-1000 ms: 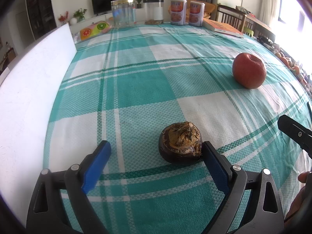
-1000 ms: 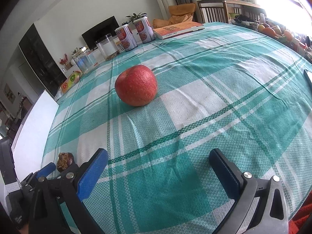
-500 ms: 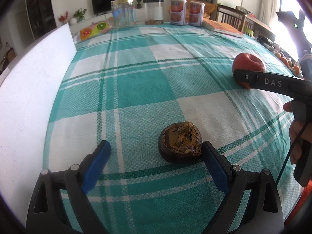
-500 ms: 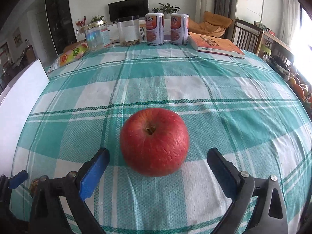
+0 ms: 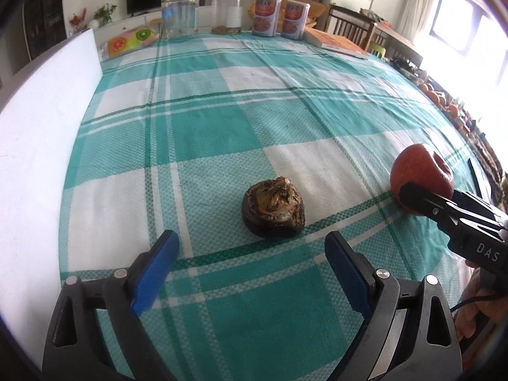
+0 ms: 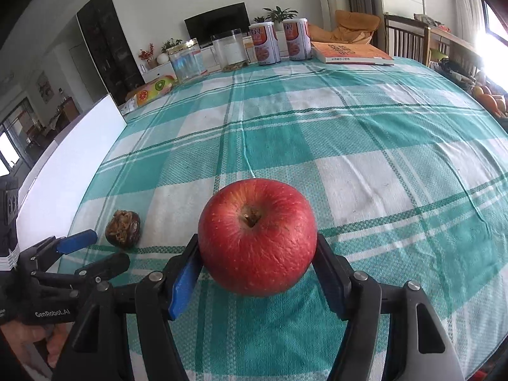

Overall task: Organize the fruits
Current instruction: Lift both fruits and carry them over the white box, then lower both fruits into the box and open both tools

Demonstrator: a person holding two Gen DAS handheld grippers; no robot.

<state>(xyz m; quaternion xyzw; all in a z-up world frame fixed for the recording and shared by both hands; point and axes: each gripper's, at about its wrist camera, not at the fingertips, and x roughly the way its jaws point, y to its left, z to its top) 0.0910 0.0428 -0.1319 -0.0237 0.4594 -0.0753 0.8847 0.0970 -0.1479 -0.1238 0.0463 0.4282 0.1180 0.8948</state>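
A red apple (image 6: 257, 236) sits between the blue pads of my right gripper (image 6: 257, 265), which is shut on it, low over the checked cloth. It also shows in the left wrist view (image 5: 420, 176), held at the right edge. A dark brown, dried-looking fruit (image 5: 273, 211) lies on the cloth just beyond my left gripper (image 5: 250, 263), which is open and empty. In the right wrist view the brown fruit (image 6: 123, 229) lies left of the apple, next to the left gripper (image 6: 92, 250).
A white board (image 5: 41, 146) runs along the table's left edge. At the far end stand two clear jars (image 5: 179, 14), two cans (image 5: 266, 16), a book (image 5: 338, 43) and a fruit-print pack (image 5: 130, 39). Oranges (image 5: 435, 95) lie off the right side.
My right gripper closed on the apple and carried it left, toward the brown fruit. My left gripper drew back a little from the brown fruit and stayed open.
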